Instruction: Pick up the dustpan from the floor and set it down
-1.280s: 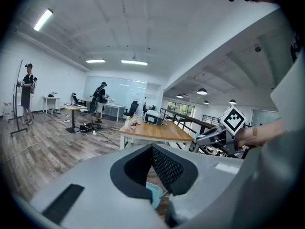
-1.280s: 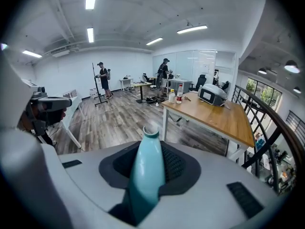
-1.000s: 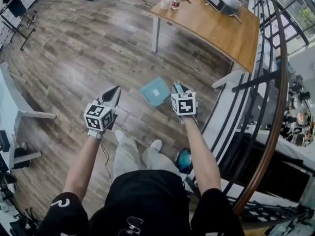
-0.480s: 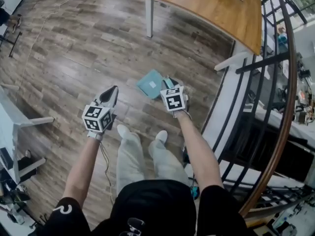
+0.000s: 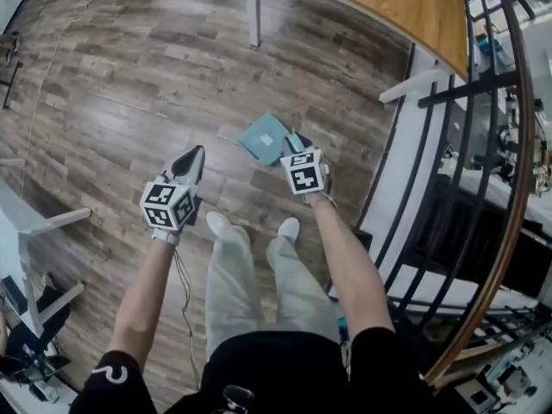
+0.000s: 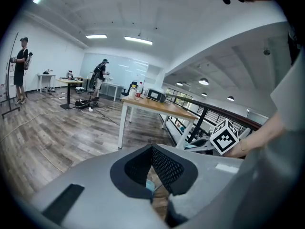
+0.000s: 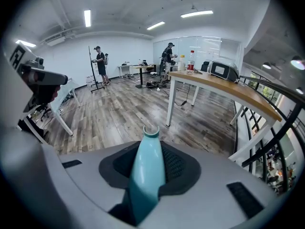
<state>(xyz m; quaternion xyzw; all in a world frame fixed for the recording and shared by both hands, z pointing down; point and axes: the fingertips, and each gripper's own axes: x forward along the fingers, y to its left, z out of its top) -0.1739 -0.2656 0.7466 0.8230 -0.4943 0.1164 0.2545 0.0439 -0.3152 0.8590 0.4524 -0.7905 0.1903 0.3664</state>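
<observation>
One teal dustpan (image 5: pixel 262 136). Two grippers: a left gripper (image 5: pixel 193 158) and a right gripper (image 5: pixel 296 143). One wooden table (image 7: pixel 224 92), bearing two bottles, a shorter bottle (image 7: pixel 181 63) and a taller bottle (image 7: pixel 191 60), plus one grey boxy device (image 7: pixel 224 70). Two people far off: a person by a stand (image 7: pixel 100 63) and a person at a desk (image 7: pixel 167 56). Two white shoes: a left shoe (image 5: pixel 217 225) and a right shoe (image 5: pixel 289 228). One black railing (image 5: pixel 466 89).

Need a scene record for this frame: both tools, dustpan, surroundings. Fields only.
left tool: shut, nothing between its jaws
right tool: shut on the handle of the dustpan
dustpan: teal, pan ahead of the right tool, low over the wood floor; whether it touches the floor cannot be told
person: standing, white shoes just behind the tools
surroundings: wooden table ahead, black railing on the right
</observation>
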